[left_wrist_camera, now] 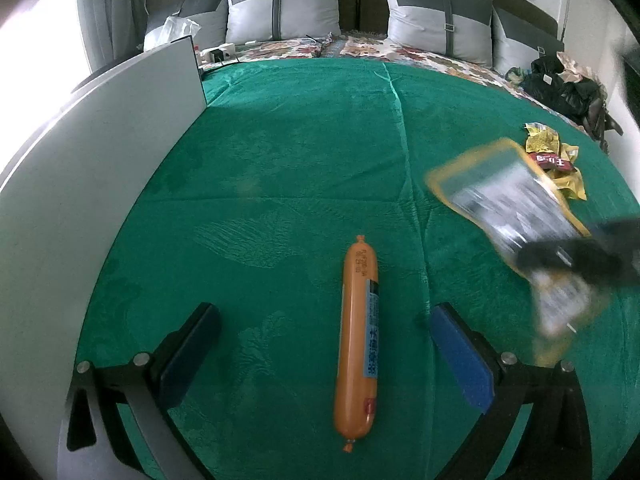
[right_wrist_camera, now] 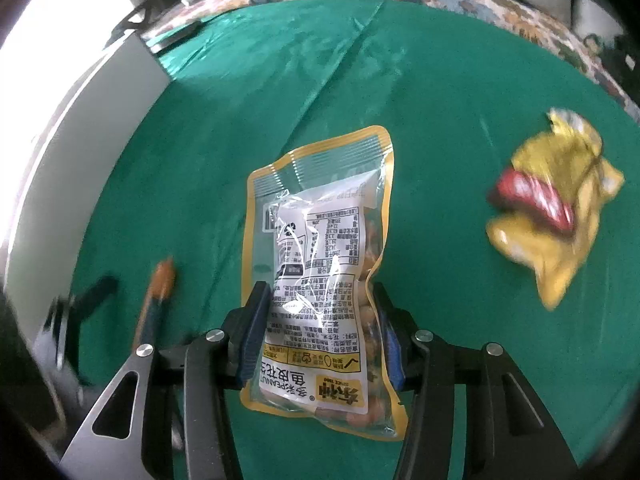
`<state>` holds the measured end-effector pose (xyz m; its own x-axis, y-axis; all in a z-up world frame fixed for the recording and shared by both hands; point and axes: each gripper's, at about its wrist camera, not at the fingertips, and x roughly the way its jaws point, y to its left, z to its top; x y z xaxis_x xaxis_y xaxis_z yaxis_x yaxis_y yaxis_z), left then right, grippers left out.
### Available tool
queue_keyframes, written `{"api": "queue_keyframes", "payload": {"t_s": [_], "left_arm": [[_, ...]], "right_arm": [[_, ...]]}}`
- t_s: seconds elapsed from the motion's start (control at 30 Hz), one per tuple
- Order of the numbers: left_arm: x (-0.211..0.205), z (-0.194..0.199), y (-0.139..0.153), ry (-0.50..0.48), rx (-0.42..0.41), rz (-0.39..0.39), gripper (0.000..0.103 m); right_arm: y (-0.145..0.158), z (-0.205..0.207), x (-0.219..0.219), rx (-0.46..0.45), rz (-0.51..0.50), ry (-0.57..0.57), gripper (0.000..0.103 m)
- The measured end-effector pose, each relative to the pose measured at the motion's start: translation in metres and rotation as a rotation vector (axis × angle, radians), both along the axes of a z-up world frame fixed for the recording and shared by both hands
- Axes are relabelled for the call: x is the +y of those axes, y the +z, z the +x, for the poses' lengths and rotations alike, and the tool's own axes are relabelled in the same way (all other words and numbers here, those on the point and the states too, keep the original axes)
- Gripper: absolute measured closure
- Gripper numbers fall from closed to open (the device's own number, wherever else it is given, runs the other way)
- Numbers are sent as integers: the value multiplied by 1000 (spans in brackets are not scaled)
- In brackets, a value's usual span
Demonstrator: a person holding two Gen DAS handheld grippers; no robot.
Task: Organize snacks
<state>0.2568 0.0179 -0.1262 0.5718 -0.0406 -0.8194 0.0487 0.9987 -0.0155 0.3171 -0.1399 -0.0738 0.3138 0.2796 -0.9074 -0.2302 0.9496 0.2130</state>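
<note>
One sausage (left_wrist_camera: 357, 340) between spread left gripper (left_wrist_camera: 324, 332) fingers

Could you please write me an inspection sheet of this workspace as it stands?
Surface: green blanket over a bed.
Job's things: sausage lying between the left claw's fingers; peanut bag held; yellow snack packets lying at the right.
Clutter: black bag, small items near the pillows.
Grippers: left claw open; right claw shut on peanut bag.
Cables: nothing seen clearly.
Surroundings: white panel, headboard, curtain.
</note>
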Motion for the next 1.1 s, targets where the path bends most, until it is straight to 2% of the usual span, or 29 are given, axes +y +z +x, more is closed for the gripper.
{"api": "queue_keyframes", "payload": {"t_s": [0.2, 0.37, 0.5, 0.53, 0.57, 0.6, 0.67, 0.73, 0.8, 0.83, 0.87, 0.93, 0.97, 1.0, 1.03, 1.1], "left_arm": [[0, 0, 0, 0, 0, 0, 0], [1, 0, 0, -1, 0, 0, 0], [1, 0, 0, -1, 0, 0, 0], [1, 0, 0, -1, 0, 0, 0], [1, 0, 0, -2, 0, -1, 0], [1, 0, 0, -2, 0, -2, 0], [-1, 0, 0, -20, 14, -1, 0], [-9, 1, 2, -71, 53, 2, 0], [-19, 0, 3, -117, 81, 11, 2], [-24, 0, 4, -133, 90, 14, 4], [-27, 0, 6, -140, 93, 13, 13], [-34, -1, 13, -161, 90, 7, 41], [-36, -2, 15, -164, 85, 13, 72], [-37, -1, 18, -179, 95, -4, 87], [-36, 0, 18, -192, 106, -27, 88], [-34, -3, 21, -200, 111, -46, 88]], "right_arm": [[0, -71, -63, -51, -22, -48, 51], [-4, -142, -108, -141, 10, -167, 51], [-8, -162, -121, -217, 53, -242, 48], [-8, -164, -121, -229, 54, -245, 44], [-7, -163, -118, -223, 60, -238, 34], [-6, -160, -117, -204, 72, -228, 28], [-2, -154, -119, -152, 89, -234, 24], [1, -153, -115, -138, 77, -240, 23], [-4, -146, -102, -105, 20, -196, 17], [-5, -147, -91, -132, -46, -152, 15], [-7, -147, -85, -135, -92, -130, 15], [-8, -152, -78, -156, -144, -103, 20], [-6, -155, -80, -160, -135, -106, 30], [-6, -156, -81, -156, -115, -111, 33], [-4, -158, -86, -137, -68, -122, 37], [-2, -164, -93, -136, -37, -142, 39]]}}
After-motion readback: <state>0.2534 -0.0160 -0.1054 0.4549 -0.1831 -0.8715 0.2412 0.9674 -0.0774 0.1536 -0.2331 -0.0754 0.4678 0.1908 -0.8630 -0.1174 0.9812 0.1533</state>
